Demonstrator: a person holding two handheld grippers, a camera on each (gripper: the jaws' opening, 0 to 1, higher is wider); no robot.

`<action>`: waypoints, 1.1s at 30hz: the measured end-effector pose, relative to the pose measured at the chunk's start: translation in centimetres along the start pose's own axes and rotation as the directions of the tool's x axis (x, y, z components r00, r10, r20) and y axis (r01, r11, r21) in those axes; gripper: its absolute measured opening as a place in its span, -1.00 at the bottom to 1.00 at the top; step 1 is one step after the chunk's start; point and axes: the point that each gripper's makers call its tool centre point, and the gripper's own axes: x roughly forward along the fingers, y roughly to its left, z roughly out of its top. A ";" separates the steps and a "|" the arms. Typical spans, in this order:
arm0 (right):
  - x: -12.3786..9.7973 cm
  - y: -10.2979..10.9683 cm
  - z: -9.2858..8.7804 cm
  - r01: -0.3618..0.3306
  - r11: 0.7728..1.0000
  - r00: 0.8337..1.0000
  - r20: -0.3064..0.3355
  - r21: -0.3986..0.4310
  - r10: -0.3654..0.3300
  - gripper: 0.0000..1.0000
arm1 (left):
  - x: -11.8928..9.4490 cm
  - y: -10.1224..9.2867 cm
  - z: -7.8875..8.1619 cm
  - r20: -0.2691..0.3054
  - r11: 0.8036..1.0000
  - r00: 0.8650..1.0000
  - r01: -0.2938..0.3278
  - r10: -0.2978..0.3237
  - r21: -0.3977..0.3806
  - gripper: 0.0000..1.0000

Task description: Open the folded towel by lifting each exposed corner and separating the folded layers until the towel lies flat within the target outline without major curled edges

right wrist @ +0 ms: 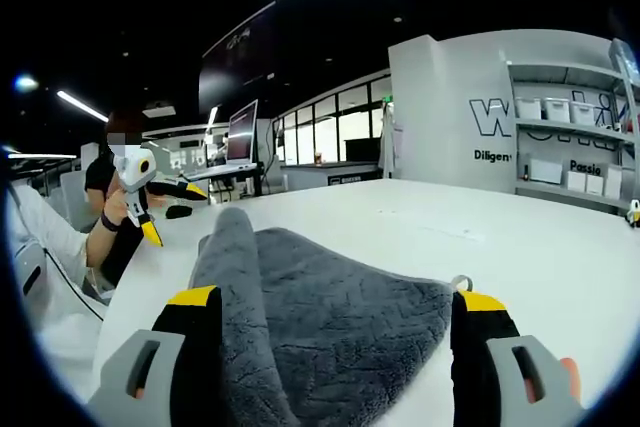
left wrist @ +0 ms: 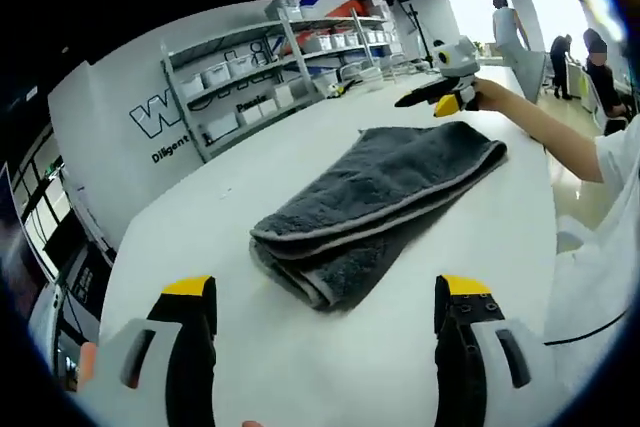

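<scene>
White table [left wrist: 250,367] fills most of both views, with grey shelves [left wrist: 260,77] of boxes along the wall behind it.

On the table lies the towel [left wrist: 370,207]. It is dark grey, fluffy and folded over a few times, so you can see stacked layers with a pale edge at the near end. No target outline can be made out on the table.

The left gripper [left wrist: 325,347] is low at 6 o'clock in the left gripper view, near the towel's folded end but not touching it. Its jaws stand wide apart and hold nothing.

The right gripper [right wrist: 335,347] sits at 6 o'clock in the right gripper view, right at the towel's other end, with the cloth [right wrist: 330,327] lying between its wide jaws. I cannot tell if the tips touch it. In the left gripper view this gripper [left wrist: 445,95] shows at 1 o'clock, held in a hand [left wrist: 490,95].

The towel looks soft, floppy and light. It will bend and sag when lifted, not stay stiff. It will not break or slip much. Best to pinch a top corner at the layered end, only the top layer, and peel it back.
</scene>
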 end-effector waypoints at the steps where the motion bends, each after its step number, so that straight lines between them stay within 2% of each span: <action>1: 0.0 0.0 0.0 0.000 1.000 1.000 0.000 0.000 0.000 0.95 | 0.1 0.3 0.0 -0.007 1.000 1.000 -0.016 0.016 0.022 0.75; 7: 0.0 0.2 -0.1 -0.001 1.000 1.000 0.000 -0.001 0.001 0.95 | 0.7 1.6 0.0 -0.014 0.994 0.997 -0.075 0.076 0.080 0.72; 11: 0.0 0.3 -0.1 0.000 1.000 1.000 -0.002 -0.001 0.000 0.95 | 0.9 3.3 -0.4 -0.033 0.969 0.985 -0.162 0.172 0.187 0.70; 14: 0.1 0.4 -0.2 -0.001 1.000 1.000 -0.003 -0.001 0.001 0.95 | 1.2 4.1 -0.5 -0.040 0.939 0.973 -0.207 0.226 0.276 0.69; 18: 0.1 0.5 -0.3 0.000 1.000 1.000 -0.005 0.000 0.000 0.95 | 1.5 4.6 -0.3 -0.029 0.889 0.959 -0.249 0.281 0.384 0.63; 21: 0.1 0.6 -0.4 0.000 1.000 1.000 -0.006 0.001 0.000 0.95 | 1.7 5.0 0.0 -0.014 0.841 0.948 -0.277 0.319 0.464 0.56; 24: 0.1 0.7 -0.5 0.000 1.000 1.000 -0.008 0.000 0.000 0.95 | 2.2 4.5 0.2 0.002 0.809 0.955 -0.253 0.297 0.530 0.50; 27: 0.1 0.9 -0.5 0.000 1.000 1.000 -0.009 0.001 0.000 0.95 | 2.3 4.5 0.9 0.037 0.749 0.949 -0.270 0.313 0.605 0.44; 30: 0.1 1.0 -0.6 0.000 1.000 1.000 -0.008 0.002 0.000 0.95 | 2.1 4.8 1.4 0.060 0.639 0.927 -0.300 0.369 0.709 0.25; 31: 0.1 1.0 -0.6 0.000 1.000 1.000 -0.008 0.002 0.000 0.95 | 2.0 4.9 1.6 0.071 0.590 0.918 -0.308 0.390 0.747 0.19; 32: 0.0 1.1 -0.6 0.001 1.000 1.000 -0.009 0.002 -0.001 0.95 | 2.0 5.0 1.8 0.084 0.554 0.909 -0.320 0.408 0.768 0.15; 33: 0.0 1.1 -0.6 0.001 1.000 1.000 -0.009 0.002 -0.001 0.95 | 2.0 5.0 1.9 0.092 0.532 0.903 -0.326 0.419 0.781 0.14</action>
